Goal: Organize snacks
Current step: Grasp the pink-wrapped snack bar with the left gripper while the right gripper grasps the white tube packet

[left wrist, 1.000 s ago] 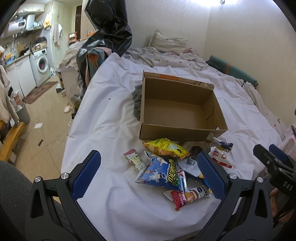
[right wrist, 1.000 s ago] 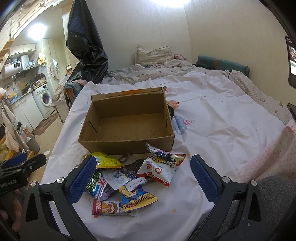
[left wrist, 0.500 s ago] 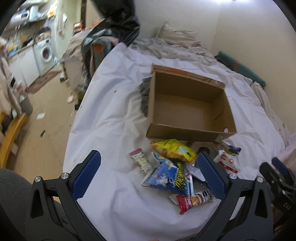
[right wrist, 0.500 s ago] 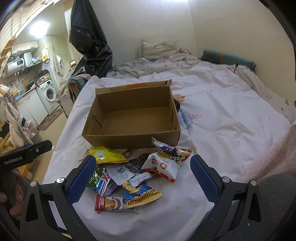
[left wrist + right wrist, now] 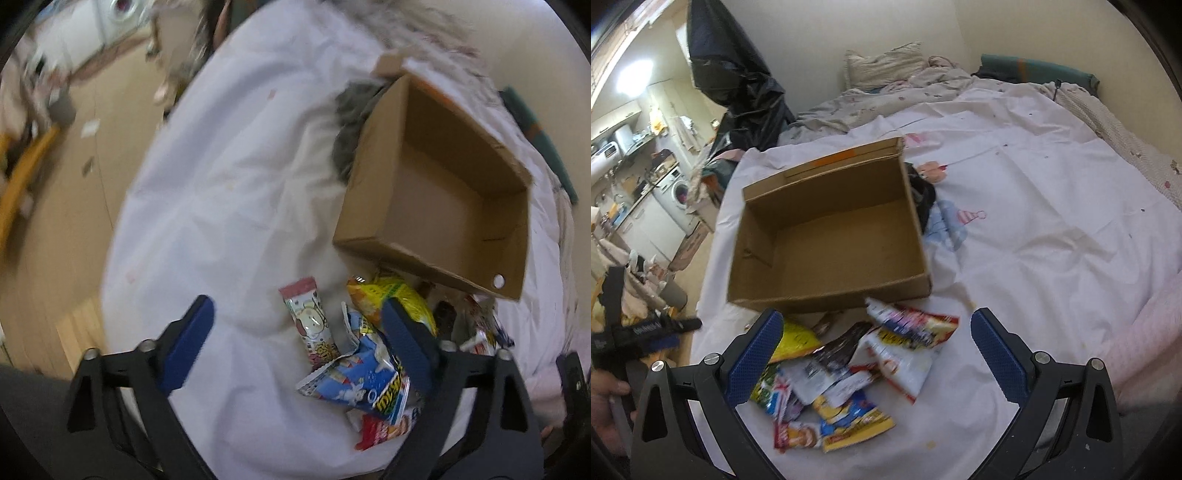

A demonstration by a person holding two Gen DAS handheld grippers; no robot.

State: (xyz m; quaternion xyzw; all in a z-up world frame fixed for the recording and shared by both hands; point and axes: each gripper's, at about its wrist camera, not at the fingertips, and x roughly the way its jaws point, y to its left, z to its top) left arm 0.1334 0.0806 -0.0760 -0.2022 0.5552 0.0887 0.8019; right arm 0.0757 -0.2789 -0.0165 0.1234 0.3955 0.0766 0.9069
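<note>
An empty cardboard box stands open on the white bedsheet. A pile of snack packs lies in front of it. My left gripper points steeply down over the pile's left edge. Its jaws are closing, and a pink-topped snack stick lies between them without touching the pads. A blue bag and a yellow bag lie by the right finger. My right gripper hovers open above the pile, over a white-and-red bag and a yellow-blue pack.
A grey cloth lies against the box's far side and a dark cloth against its right side. The bed edge drops to the floor on the left. A black bag and a pillow sit at the head.
My left gripper has dropped toward the snack pile, tilted down and rolled, and its jaws have narrowed. My right gripper has moved in closer to the pile and the box.
</note>
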